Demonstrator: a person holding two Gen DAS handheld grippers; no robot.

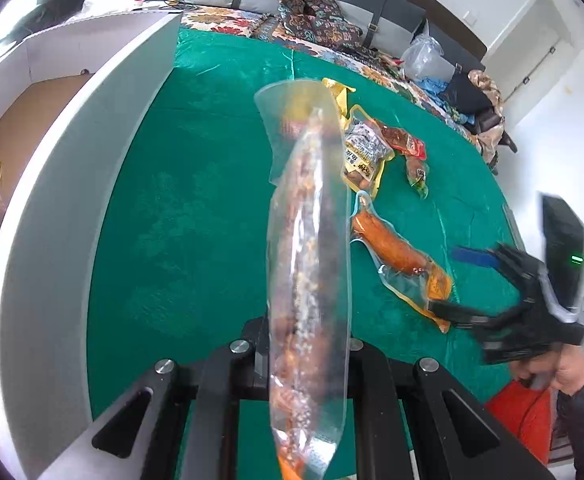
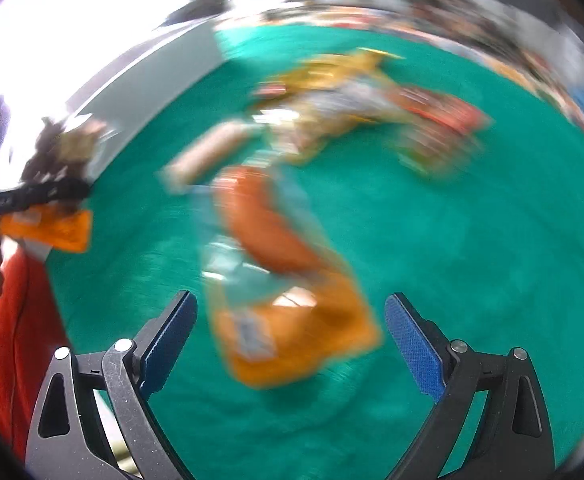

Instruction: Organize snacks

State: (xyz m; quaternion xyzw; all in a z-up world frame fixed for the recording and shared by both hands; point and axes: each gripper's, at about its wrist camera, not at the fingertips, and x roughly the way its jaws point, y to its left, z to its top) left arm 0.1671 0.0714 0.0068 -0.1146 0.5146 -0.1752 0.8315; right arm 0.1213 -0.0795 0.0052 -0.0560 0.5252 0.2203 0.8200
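Your left gripper (image 1: 307, 364) is pinched on a long clear sausage pouch (image 1: 309, 264), held off the green cloth (image 1: 180, 208). Its long axis runs straight out from the fingers, far end pointing toward the white box wall (image 1: 72, 184) and the sofa side. The grip sits on the near third, so most of the pouch hangs out past the jaws. My read: vacuum film, slick, the filling firm but the flat seal margins floppy — expect it to swing and droop, so keep the pinch on the meaty core, not the film edge.

Your right gripper (image 2: 290, 344) is spread wide, blue pads (image 2: 411, 344) well apart, nothing between them. It hovers over the orange sausage pack (image 2: 292, 280), which lies flat on the cloth. That view is badly motion-blurred, so I can't tell whether anything touches. In the left view the pack (image 1: 395, 252) lies diagonally, one end toward the yellow labelled packet (image 1: 365, 148), the orange printed end nearest your right gripper (image 1: 455, 284).

Probably light, soft-sided and slippery. Take it across the short axis at the thick middle rather than the thin printed tab.

A red packet (image 1: 405, 142) lies just beside the yellow one. More packets sit blurred beyond.
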